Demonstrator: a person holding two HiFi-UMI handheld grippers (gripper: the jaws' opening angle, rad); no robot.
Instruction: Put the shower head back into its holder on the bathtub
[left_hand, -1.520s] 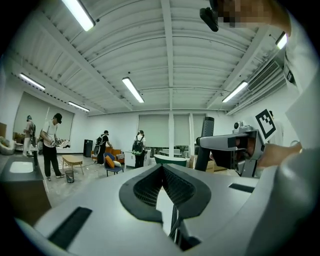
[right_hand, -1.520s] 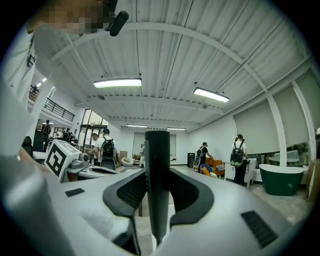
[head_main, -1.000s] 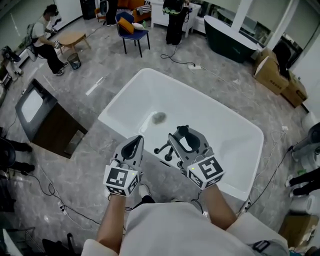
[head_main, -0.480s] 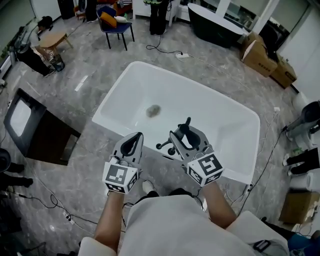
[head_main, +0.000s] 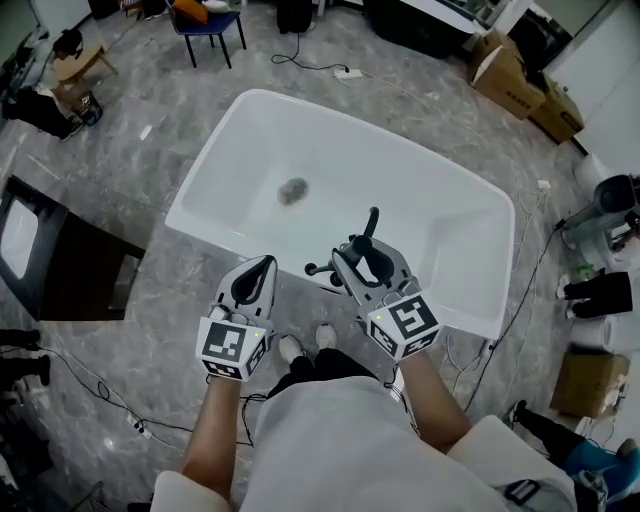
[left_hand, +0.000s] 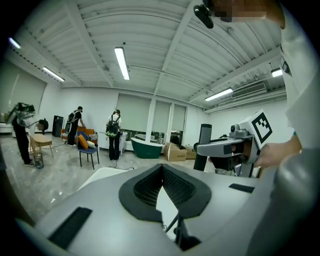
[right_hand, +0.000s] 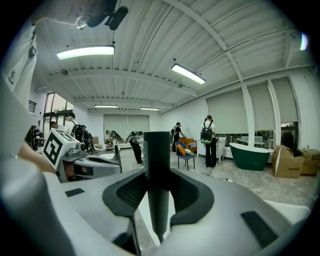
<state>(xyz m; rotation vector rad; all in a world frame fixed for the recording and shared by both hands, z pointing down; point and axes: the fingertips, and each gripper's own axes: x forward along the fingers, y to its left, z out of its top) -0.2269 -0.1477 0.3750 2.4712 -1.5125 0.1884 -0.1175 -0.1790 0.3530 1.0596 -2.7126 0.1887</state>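
The right gripper (head_main: 362, 262) is clamped on the black shower head (head_main: 372, 225), upright over the near rim of the white bathtub (head_main: 200, 175); the left gripper (head_main: 255, 282) is closed on nothing. Likely the approach step (holder presumably on the dark tap fitting (head_main: 325, 272)): next, lower the handle into it

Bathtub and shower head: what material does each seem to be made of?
Bathtub: glossy white, probably acrylic or enamel; smooth, seamless walls with soft reflections.
Shower head: matte black, metal or coated plastic, cannot tell which; even dark surface, hardly any shine.
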